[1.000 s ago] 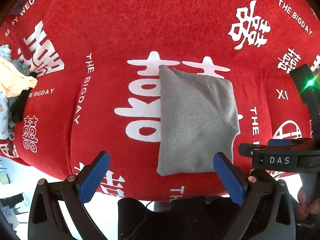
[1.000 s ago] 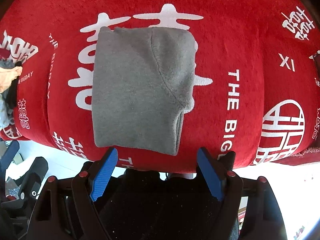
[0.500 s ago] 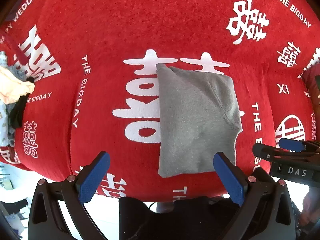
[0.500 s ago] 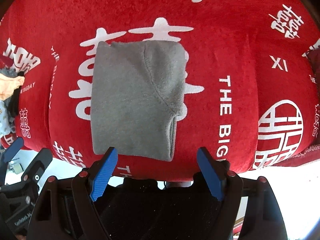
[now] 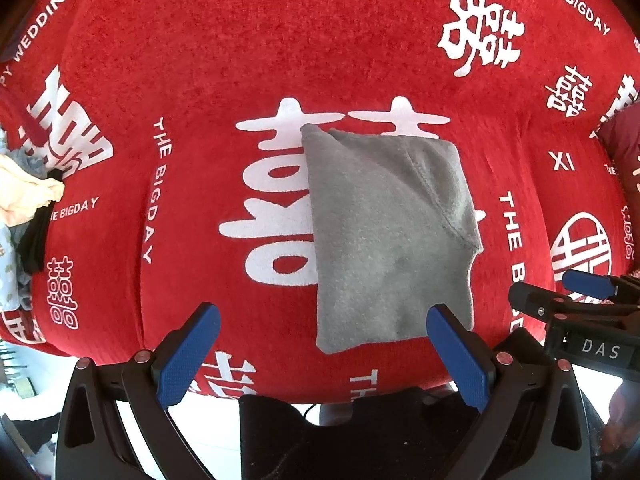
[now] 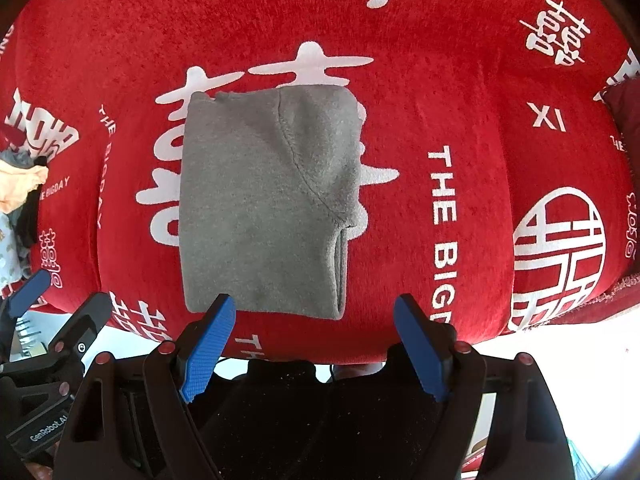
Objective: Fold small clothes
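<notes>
A folded grey fleece garment [image 5: 384, 236] lies flat on the red cloth-covered table [image 5: 192, 80]; it also shows in the right wrist view [image 6: 260, 208]. My left gripper [image 5: 324, 352] is open and empty, held just short of the garment's near edge. My right gripper [image 6: 316, 344] is open and empty, also at the near edge of the garment. The right gripper shows at the right of the left wrist view [image 5: 580, 304]; the left gripper shows at the lower left of the right wrist view [image 6: 44, 320].
A pile of other small clothes [image 5: 24, 200], cream, black and pale blue, lies at the table's left edge, also seen in the right wrist view [image 6: 16, 192]. The table's near edge [image 6: 360, 344] runs just before the grippers. A dark red cushion [image 5: 624, 148] sits far right.
Both grippers have drawn back a little from the garment and stayed open. The right gripper has lowered at the right of the left wrist view. The garment has not moved.
</notes>
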Action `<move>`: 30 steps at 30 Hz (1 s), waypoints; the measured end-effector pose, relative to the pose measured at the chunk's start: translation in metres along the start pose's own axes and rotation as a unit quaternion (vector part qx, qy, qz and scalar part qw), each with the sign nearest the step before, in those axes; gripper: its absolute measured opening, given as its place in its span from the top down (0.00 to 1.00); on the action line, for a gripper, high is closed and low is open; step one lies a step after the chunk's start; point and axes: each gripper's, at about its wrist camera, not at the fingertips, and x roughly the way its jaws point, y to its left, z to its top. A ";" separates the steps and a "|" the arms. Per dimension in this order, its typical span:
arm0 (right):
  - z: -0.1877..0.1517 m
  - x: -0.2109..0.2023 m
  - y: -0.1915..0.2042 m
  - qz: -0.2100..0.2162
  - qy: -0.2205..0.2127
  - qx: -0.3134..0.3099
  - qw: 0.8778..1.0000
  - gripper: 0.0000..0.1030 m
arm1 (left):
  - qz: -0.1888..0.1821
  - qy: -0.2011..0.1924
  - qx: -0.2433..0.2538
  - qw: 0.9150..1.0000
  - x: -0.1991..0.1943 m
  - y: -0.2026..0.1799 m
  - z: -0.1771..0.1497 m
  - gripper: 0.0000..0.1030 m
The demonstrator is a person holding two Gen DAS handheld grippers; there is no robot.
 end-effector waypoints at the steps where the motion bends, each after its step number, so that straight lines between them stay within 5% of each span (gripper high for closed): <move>1: 0.000 0.000 0.000 0.000 -0.001 -0.001 1.000 0.19 | 0.000 0.000 0.000 1.000 0.000 0.000 0.000 0.00; 30: -0.003 -0.005 0.006 -0.007 -0.011 -0.009 1.000 0.19 | -0.021 -0.012 -0.008 1.000 -0.003 0.003 0.002 0.00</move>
